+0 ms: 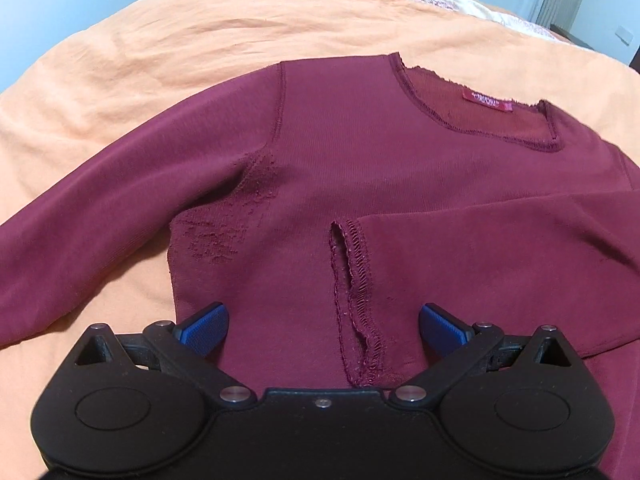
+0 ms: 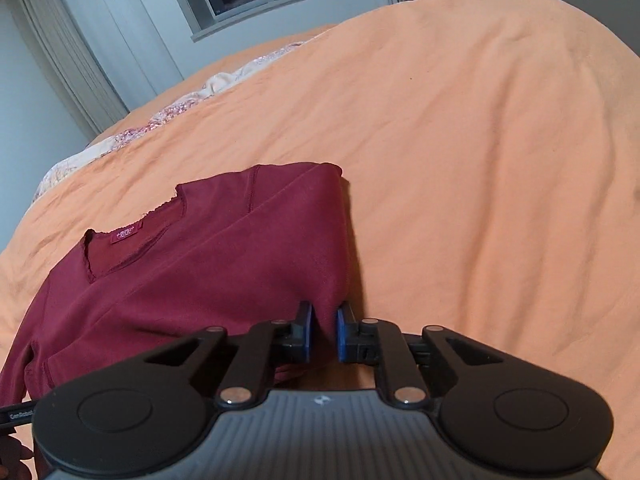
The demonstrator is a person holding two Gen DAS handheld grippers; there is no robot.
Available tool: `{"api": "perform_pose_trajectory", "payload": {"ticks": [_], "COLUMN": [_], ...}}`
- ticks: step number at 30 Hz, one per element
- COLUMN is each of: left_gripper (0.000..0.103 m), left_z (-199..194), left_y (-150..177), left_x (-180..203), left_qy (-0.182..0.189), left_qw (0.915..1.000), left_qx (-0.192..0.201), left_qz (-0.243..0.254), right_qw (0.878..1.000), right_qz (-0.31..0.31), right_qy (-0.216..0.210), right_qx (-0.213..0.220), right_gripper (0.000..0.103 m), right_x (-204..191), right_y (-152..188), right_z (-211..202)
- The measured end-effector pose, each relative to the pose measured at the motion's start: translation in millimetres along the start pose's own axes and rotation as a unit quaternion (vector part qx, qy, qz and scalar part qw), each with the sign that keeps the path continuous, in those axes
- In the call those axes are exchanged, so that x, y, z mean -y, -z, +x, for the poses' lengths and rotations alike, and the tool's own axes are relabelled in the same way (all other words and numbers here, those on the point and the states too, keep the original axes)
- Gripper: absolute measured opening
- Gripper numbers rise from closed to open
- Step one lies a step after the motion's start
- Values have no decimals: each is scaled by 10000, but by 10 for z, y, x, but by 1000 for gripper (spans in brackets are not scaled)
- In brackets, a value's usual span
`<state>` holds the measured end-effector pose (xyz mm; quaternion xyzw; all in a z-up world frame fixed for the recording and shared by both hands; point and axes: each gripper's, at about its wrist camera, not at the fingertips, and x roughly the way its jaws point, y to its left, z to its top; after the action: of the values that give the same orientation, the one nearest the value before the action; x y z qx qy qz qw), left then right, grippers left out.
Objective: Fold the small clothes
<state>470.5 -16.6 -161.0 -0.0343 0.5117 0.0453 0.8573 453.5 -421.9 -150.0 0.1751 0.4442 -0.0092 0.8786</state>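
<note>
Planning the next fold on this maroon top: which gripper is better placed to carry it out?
Probably the right gripper: its jaws look nearly closed on the folded side edge of the top, ready to carry it over. The left gripper hangs open above the sleeve cuff, gripping nothing.

Matt maroon knit shirt (image 1: 360,168), frayed at its seams, lies on soft, wrinkled orange cloth bedspread (image 1: 168,48).

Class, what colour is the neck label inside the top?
Bright red label, clearest in the left wrist view.
</note>
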Motion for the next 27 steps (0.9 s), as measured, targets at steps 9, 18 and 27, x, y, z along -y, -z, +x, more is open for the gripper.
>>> {"api": "perform_pose_trajectory", "payload": {"ticks": [9, 18, 27], "left_gripper": [102, 102, 102], "left_z": [-174, -681, -905], "left_y": [12, 329, 874], "left_x": [-79, -834, -2155], "left_qy": [179, 235, -447], "left_qw": [9996, 9856, 9293], "left_qx": [-6, 220, 114], "left_qz": [-221, -1659, -3663], "right_qw": [9993, 9967, 9876], "right_qz": [-202, -769, -1450], "right_qy": [308, 140, -440], "right_qx": [-61, 194, -403], "right_gripper": [33, 99, 103], "right_x": [-117, -497, -1232], "right_y": [11, 312, 955], "right_z": [90, -422, -617]}}
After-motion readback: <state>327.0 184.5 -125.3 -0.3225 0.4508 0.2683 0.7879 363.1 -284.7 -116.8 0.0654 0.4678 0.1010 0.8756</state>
